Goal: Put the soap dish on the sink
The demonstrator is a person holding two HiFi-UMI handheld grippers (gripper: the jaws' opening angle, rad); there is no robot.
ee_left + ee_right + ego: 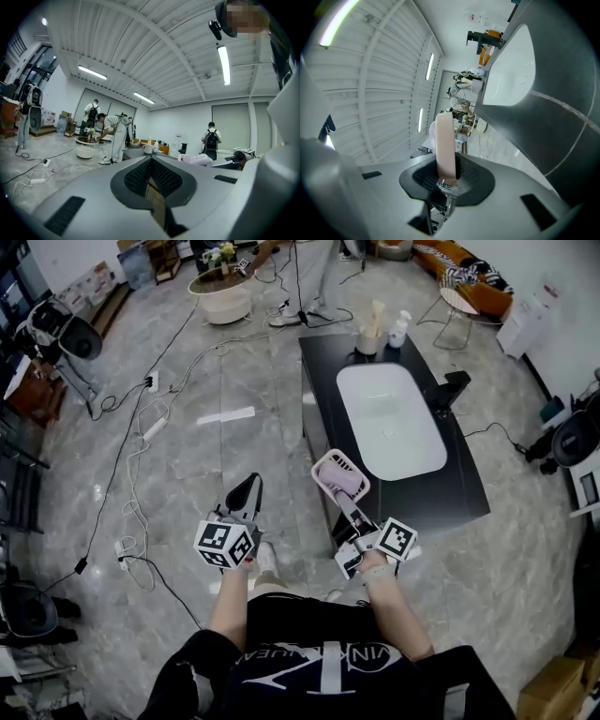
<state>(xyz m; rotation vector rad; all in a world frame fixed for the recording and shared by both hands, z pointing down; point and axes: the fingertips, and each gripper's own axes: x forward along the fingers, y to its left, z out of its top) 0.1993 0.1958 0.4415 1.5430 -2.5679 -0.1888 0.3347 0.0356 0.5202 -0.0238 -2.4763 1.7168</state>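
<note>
right gripper (345, 497): jaws clamped on the soap dish (339, 474). the dish is pink, slotted, with a raised rim. it is held in the air, touching nothing but the jaws. in the head view it sits over the near left edge of the dark surface (464, 493), just beside the near end of the white sink (389, 423), not in it and not on the rim.

right gripper view: the frame is rolled. the soap dish (444, 140) shows edge-on, a pale pink strip standing up out of the right gripper (447, 180), with both pads pressed against it. the sink (508, 70) and the black faucet (480, 36) are up right, ahead of the dish and well apart from it.

left gripper (246, 493): jaws together, nothing between them. it hangs over the floor (187, 456), left of the surface, touching nothing. the left gripper view agrees: the left gripper (152, 180) is closed and empty, looking level across the room.

on the surface, far end past the sink: 1 white bottle (399, 329) and 1 cup (369, 337) with sticks in it. the faucet (450, 390) is at the sink's right side. cables (141, 427) run over the floor on the left.
</note>
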